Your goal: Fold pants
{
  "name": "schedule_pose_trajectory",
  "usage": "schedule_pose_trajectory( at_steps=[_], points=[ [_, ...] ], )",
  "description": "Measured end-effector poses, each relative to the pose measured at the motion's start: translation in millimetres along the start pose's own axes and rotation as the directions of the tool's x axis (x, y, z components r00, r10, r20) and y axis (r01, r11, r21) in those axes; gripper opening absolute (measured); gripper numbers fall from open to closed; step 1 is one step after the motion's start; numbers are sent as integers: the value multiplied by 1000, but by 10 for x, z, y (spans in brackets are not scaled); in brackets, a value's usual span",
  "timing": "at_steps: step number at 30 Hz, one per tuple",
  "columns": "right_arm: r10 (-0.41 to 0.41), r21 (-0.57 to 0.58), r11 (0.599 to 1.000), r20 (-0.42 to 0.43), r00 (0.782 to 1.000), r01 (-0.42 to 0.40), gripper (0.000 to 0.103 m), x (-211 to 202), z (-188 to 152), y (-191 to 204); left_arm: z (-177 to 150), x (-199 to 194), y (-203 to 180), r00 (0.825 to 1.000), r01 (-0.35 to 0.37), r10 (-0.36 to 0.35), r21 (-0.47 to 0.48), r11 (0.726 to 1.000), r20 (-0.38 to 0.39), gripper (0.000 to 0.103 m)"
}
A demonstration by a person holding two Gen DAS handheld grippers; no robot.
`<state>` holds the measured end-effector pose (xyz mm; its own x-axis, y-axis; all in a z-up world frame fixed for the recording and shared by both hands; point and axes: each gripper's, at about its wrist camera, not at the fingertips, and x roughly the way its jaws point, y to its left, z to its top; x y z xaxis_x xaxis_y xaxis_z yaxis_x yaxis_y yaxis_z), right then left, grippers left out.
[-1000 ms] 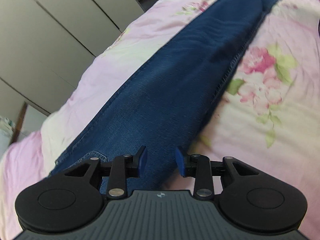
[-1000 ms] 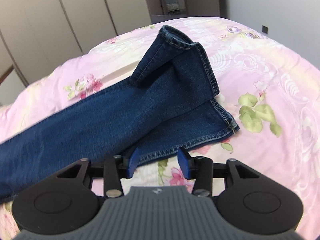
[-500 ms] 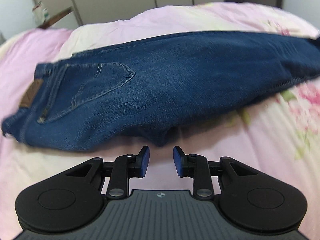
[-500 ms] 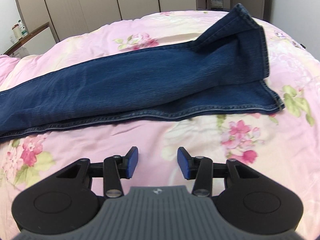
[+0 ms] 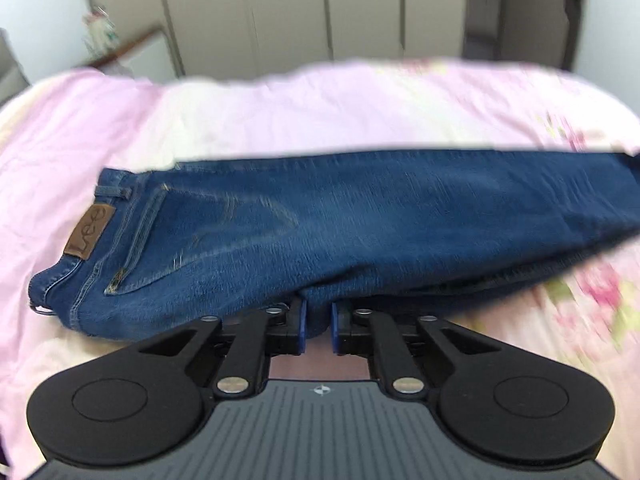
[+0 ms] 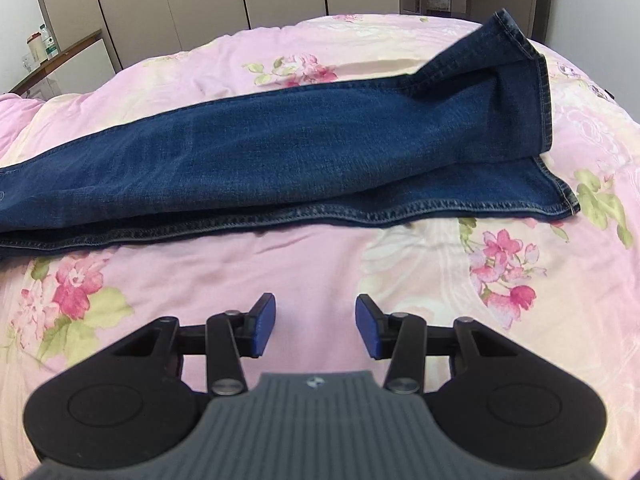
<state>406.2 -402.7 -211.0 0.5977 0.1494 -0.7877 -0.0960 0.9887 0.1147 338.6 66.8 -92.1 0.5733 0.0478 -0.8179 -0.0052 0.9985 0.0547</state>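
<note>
Blue jeans (image 5: 360, 232) lie folded lengthwise across the pink floral bed, waistband with a brown label (image 5: 90, 232) at the left. My left gripper (image 5: 318, 326) is nearly shut, its blue pads pinching the crotch edge of the jeans at the near side. In the right wrist view the leg ends (image 6: 280, 152) lie across the bed, the top leg's hem (image 6: 540, 92) raised and rumpled at the right. My right gripper (image 6: 316, 328) is open and empty, above the bedcover, short of the jeans' near seam.
The pink flowered bedcover (image 6: 320, 264) covers the whole bed. Beige wardrobe doors (image 6: 200, 4) stand behind the bed. A low shelf with bottles (image 6: 44, 46) is at the far left.
My left gripper moved forward onto the jeans' crotch edge and its jaws closed on the cloth. My right gripper stayed open and shifted slightly back from the legs.
</note>
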Motion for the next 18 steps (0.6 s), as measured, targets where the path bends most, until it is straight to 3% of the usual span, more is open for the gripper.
schedule_pose_trajectory(
  at_steps=[2, 4, 7, 9, 11, 14, 16, 18],
  points=[
    [9, -15, 1000, 17, 1000, -8, 42, -61, 18, 34, 47, -11, 36, 990, 40, -34, 41, 998, -137, 2],
    [9, -33, 999, 29, 1000, -8, 42, -117, 31, 56, 13, 66, 68, 969, 75, -57, 65, 995, -241, 1],
    [0, -31, 1000, 34, 999, 1, 42, -143, 32, 39, -82, 349, 98, 918, 113, -76, 74, 991, -388, 0],
    [-10, -9, 1000, 30, 999, 11, 42, -149, 31, 12, -208, 518, 128, 887, 94, -50, 75, 993, -459, 0],
    [-9, -4, 1000, 33, 999, 10, 42, -193, 27, -7, -314, 575, 160, 892, 61, -3, 114, 992, -451, 0],
    [-14, -26, 1000, 37, 999, 15, 42, -286, 9, -14, -345, 381, 166, 915, 147, -102, 89, 985, -391, 0],
    [-23, -44, 999, 35, 999, 24, 42, -343, -4, -35, -320, 162, 32, 943, 167, -108, 165, 972, -314, 5],
    [-44, -59, 997, 41, 998, 46, 42, -387, -5, -75, -257, -20, -132, 960, 188, -129, 229, 955, -250, 9]
  ],
)
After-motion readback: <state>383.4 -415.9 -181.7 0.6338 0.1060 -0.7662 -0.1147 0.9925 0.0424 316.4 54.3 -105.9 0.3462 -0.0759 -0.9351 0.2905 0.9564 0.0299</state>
